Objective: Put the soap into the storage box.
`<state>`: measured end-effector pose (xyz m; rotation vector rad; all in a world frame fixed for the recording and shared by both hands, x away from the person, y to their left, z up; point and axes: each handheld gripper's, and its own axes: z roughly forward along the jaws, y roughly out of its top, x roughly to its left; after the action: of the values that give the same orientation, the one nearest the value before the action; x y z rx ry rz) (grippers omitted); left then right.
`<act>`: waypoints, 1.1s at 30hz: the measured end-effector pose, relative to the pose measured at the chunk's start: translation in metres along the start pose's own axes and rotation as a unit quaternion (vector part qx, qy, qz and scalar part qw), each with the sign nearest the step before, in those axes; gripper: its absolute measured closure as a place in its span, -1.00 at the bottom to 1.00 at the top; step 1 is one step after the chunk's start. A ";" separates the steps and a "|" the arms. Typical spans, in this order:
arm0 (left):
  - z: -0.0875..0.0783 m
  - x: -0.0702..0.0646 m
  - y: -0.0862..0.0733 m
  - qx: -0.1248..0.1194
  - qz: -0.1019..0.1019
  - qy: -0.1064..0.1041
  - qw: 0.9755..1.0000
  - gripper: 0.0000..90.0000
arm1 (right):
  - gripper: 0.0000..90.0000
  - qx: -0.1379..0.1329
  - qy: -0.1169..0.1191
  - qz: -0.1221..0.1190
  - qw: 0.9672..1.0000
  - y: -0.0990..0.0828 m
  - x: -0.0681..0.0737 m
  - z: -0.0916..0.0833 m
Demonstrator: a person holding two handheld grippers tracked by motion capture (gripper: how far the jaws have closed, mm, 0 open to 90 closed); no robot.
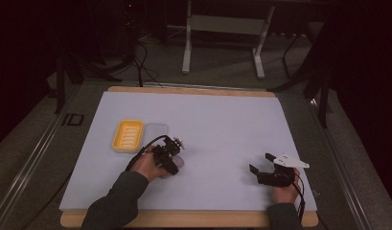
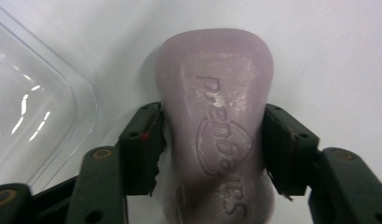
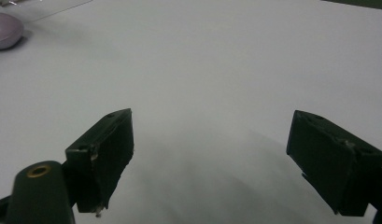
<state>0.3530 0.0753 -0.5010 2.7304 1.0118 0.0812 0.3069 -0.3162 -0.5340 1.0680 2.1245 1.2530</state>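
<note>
A pale purple bar of soap with embossed lettering lies on the white mat. My left gripper is shut on the soap, one black pad pressed against each long side. In the high view this gripper sits left of centre, with the soap peeking out beneath it. My right gripper rests at the front right of the mat, open. Between its spread jaws there is only bare mat. The soap appears far off at the top left of the right gripper view.
A yellow ribbed soap dish stands behind and left of the left gripper. A clear plastic lid lies beside it, its rim just left of the soap. The mat lies on a wooden board; metal stand legs stand beyond.
</note>
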 end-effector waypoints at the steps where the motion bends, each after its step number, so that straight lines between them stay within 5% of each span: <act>1: 0.000 0.000 0.001 0.003 0.002 -0.001 1.000 0.00 | -0.68 0.000 0.000 0.000 1.000 0.000 0.000 0.000; 15: 0.000 0.002 0.009 0.039 0.016 -0.006 0.999 0.08 | -0.68 0.003 0.000 0.000 1.000 0.000 0.000 0.000; 33: 0.000 -0.001 0.012 0.054 0.041 0.003 0.998 0.11 | -0.68 0.002 0.001 0.001 1.000 0.000 0.000 0.000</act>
<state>0.3600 0.0660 -0.4981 2.8705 0.9317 0.0514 0.3073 -0.3160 -0.5341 1.0709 2.1290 1.2522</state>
